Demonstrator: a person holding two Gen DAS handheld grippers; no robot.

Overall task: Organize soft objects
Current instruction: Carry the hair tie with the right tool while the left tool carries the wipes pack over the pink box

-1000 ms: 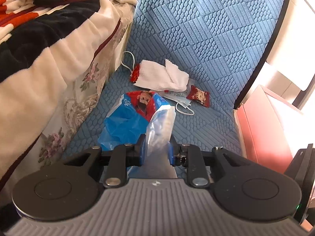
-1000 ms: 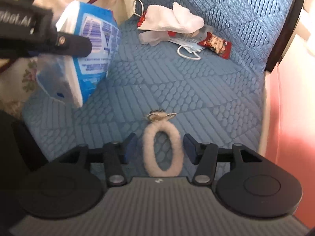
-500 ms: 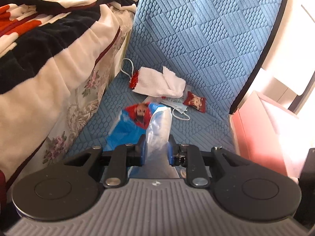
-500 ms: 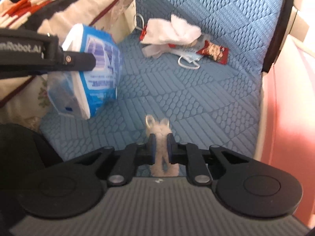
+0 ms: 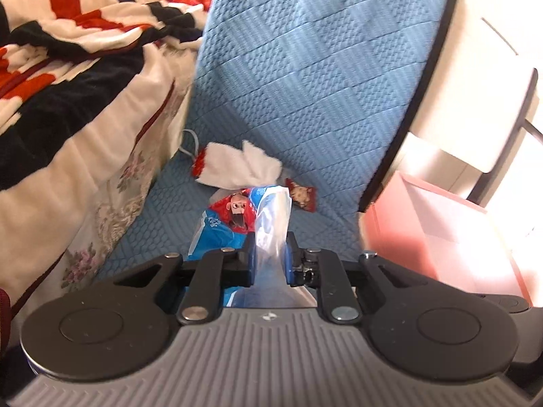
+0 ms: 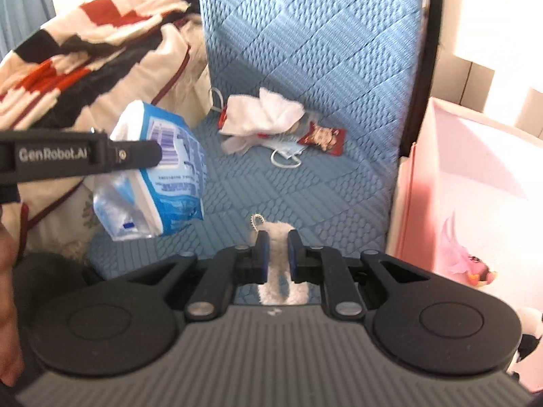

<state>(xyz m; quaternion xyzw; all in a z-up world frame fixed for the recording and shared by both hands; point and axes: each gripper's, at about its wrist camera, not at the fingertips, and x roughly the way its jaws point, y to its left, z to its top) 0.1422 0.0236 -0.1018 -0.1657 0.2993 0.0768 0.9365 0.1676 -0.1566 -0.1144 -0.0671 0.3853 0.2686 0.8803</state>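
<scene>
Lower centre of the frame, the right gripper (image 6: 278, 247) pinches a fluffy white ring (image 6: 275, 237), light and squashy, mid-loop; the left gripper (image 5: 269, 257), jaws just closing, clamps a limp, crinkly tissue pack (image 5: 244, 224) by its slippery wrapper.

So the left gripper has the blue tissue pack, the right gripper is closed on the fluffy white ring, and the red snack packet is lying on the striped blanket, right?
Not quite. The red snack packet lies on the blue quilted cushion, beside the white cloth, not on the striped blanket; the right wrist view shows it. The rest holds: the left gripper has the blue tissue pack and the right gripper is closed on the fluffy white ring.
</scene>
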